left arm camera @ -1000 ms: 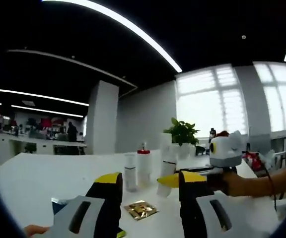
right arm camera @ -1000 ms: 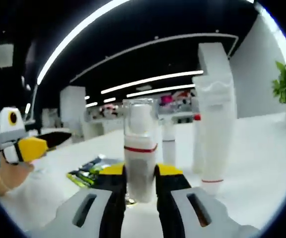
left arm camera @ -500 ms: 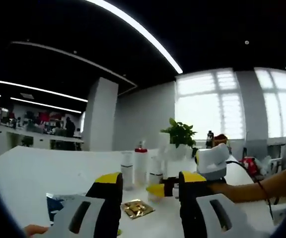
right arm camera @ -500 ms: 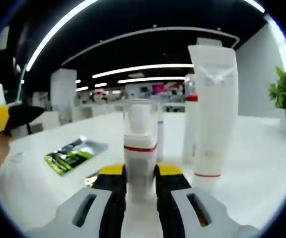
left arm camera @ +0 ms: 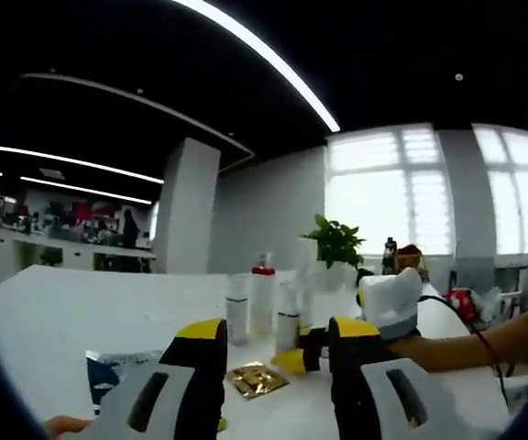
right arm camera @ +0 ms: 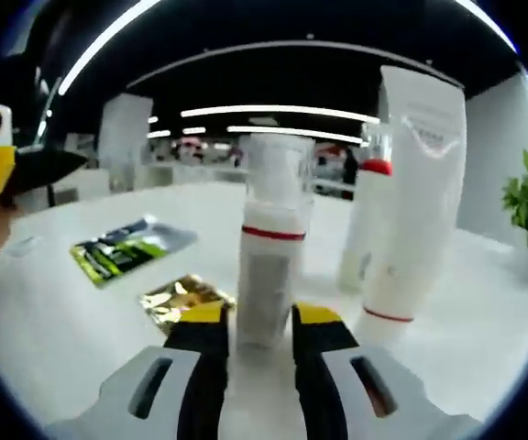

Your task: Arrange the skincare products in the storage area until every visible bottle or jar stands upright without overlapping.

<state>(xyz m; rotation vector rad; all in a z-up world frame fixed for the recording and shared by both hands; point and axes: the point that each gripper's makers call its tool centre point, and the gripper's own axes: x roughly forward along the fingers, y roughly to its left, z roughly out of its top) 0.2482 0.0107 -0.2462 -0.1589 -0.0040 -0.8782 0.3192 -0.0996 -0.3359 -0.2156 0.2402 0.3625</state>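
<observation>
The white table carries everything. Largest on it is the tall white tube, standing on its cap, its top cut by the frame edge. Just behind it a red-capped bottle is half hidden. The clear-capped pump bottle stands upright between the right gripper jaws, which look slightly released; contact is hard to judge. A gold sachet and green sachet lie flat. The left gripper is spread with nothing between its 2 jaws.
</observation>
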